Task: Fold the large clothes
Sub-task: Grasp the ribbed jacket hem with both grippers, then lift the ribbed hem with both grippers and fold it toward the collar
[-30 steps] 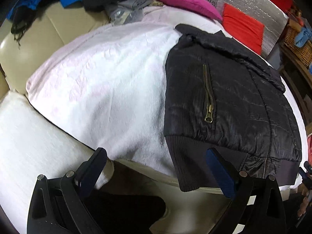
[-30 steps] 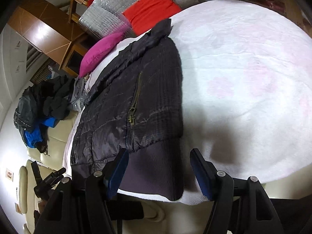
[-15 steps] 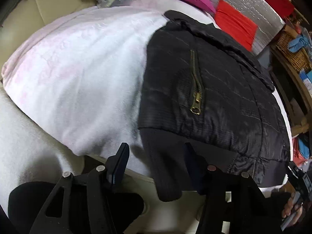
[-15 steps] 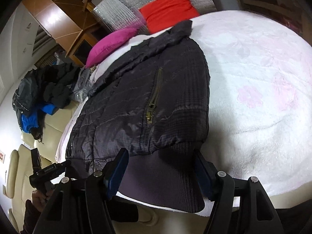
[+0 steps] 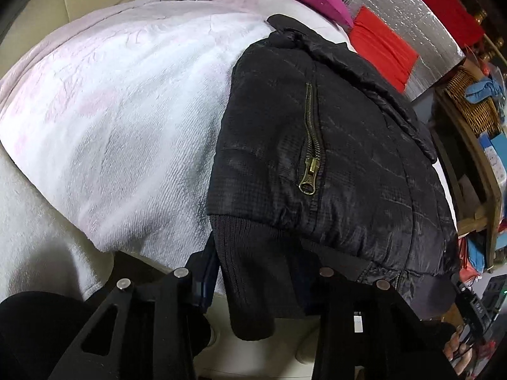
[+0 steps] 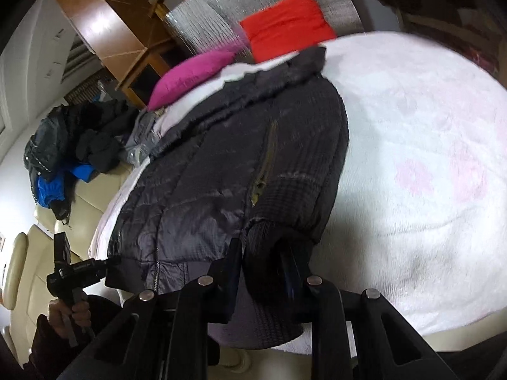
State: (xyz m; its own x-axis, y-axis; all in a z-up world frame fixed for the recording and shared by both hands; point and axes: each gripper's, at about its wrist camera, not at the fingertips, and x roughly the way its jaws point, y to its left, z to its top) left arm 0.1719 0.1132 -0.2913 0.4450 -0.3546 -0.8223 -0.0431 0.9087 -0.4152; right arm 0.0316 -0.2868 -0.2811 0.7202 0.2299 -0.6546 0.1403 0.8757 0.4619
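Two claws, both just closed down onto the ribbed hem point(image 5: 253, 272) of the black jacket point(image 5: 332, 145). Left gripper point(image 5: 259, 281) narrowed, pinching the hem's hanging corner; right finger lost behind the knit. Right gripper point(image 6: 263, 262) narrower still, clamped on the bunched hem at the jacket's other corner. Jacket spread flat on the white blanket point(image 6: 412, 158), hem over the blanket's near edge. Right wrist view blurred; zip pull point(image 5: 309, 174) sharp only in the left.
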